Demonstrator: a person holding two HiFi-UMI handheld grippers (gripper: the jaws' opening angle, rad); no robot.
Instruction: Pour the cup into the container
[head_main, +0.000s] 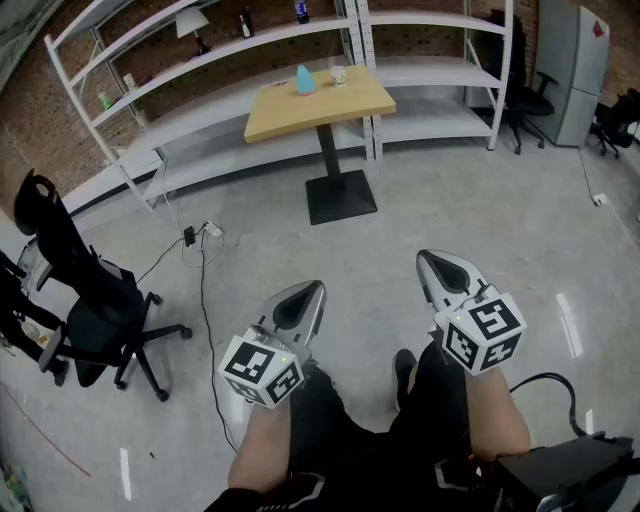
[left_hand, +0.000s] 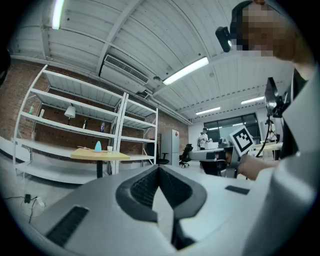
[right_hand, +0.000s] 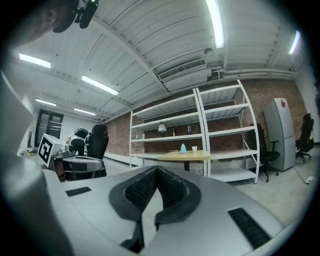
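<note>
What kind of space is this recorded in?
Probably a lab or workshop-style workspace: white metal shelving along a brick wall, bare concrete floor, a black office chair, and a small wooden table standing in the open.

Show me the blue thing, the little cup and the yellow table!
blue thing (head_main: 305, 80): head view, middle of its body.
little cup (head_main: 339, 75): head view, its side wall.
yellow table (head_main: 320, 112): head view, bare front part of its top.

Workshop-office: brick walls (head_main: 25, 140), white shelving (head_main: 440, 72), office chairs (head_main: 95, 310).
</note>
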